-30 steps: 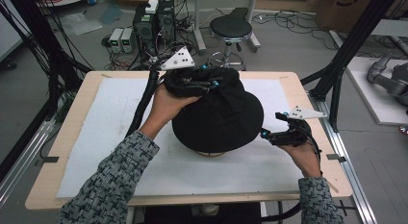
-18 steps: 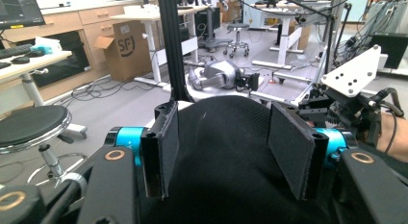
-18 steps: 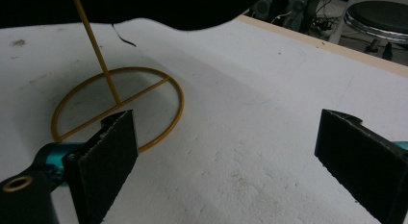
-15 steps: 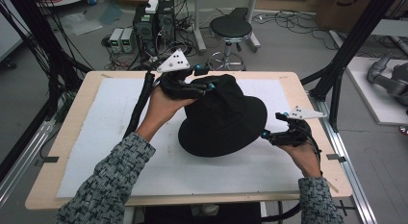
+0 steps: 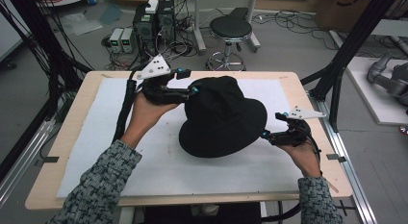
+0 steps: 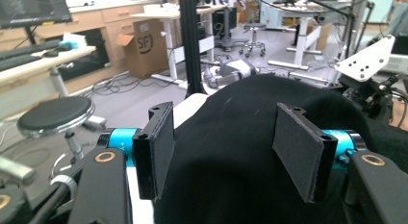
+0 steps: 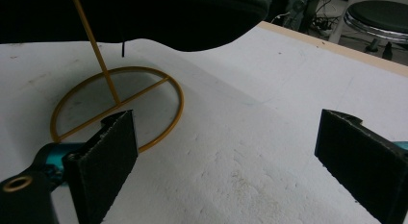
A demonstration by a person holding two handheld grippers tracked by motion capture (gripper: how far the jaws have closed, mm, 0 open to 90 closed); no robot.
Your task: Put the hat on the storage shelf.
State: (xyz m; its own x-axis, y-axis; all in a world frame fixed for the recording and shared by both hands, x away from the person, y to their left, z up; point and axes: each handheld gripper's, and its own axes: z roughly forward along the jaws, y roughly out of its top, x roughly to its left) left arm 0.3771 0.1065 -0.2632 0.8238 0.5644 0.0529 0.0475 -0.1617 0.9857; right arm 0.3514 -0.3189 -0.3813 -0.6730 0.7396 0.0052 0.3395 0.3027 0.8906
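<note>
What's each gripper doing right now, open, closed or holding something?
Left gripper: open, jaws either side of the black hat.
Right gripper: open, holding nothing.

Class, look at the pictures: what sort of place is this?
Probably a robotics lab or workshop: a table framed by black rig posts, electronics boxes and cables on the floor, and desks with monitors behind.

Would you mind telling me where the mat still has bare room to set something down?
The near strip of the mat, between the hat and the table's front edge, is bare, as is the left part beside the left forearm. The middle is crowded: hat over a yellow stand, a hand-held gripper either side.
</note>
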